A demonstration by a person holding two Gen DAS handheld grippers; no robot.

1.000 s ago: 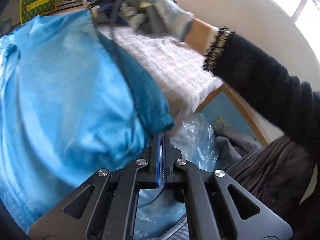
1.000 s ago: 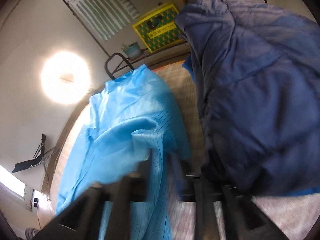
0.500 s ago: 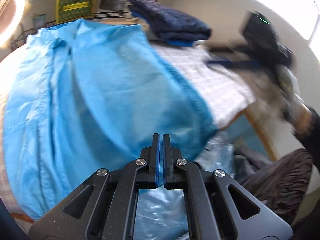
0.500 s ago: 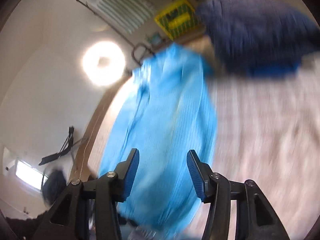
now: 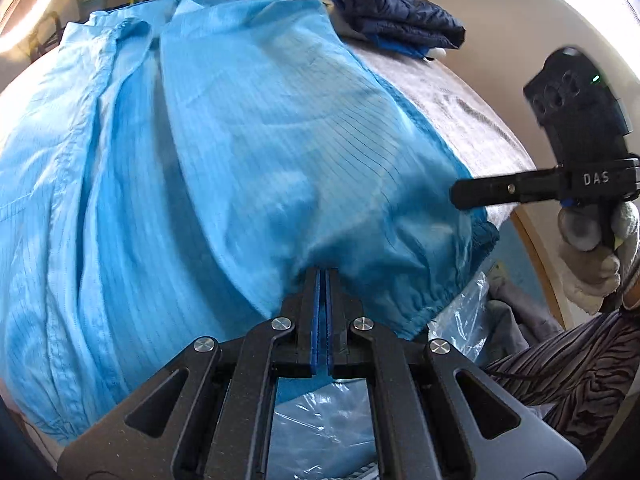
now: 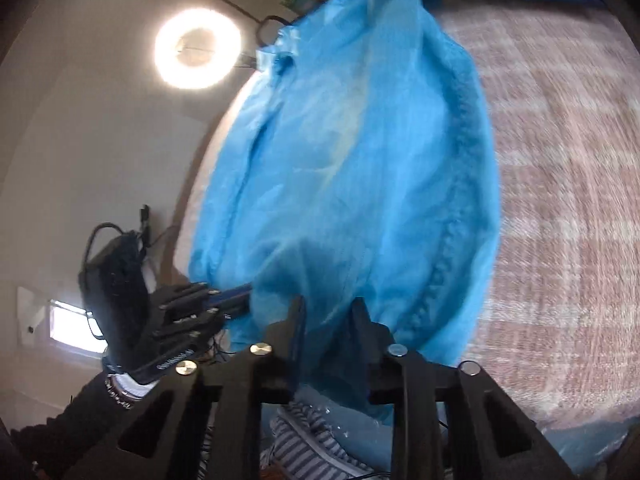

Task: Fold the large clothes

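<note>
**Pale room, checked tabletop, blue garment held at its near hem**

Cream walls, a ring light (image 6: 198, 49) high up, a tabletop (image 6: 568, 184) under woven checked cloth. Spread across it, collar far and hem near: a light-blue garment (image 5: 224, 152), long axis running straight away from both claws. Left claw (image 5: 323, 276) pressed together on the gathered hem. Right claw (image 6: 326, 312) apart, hem fabric lying between its fingers, not yet pinched. Folded navy jacket (image 5: 384, 4) at the far edge, clear of the fold path. Probably next: closing the right, then carrying the hem toward the collar.
</note>
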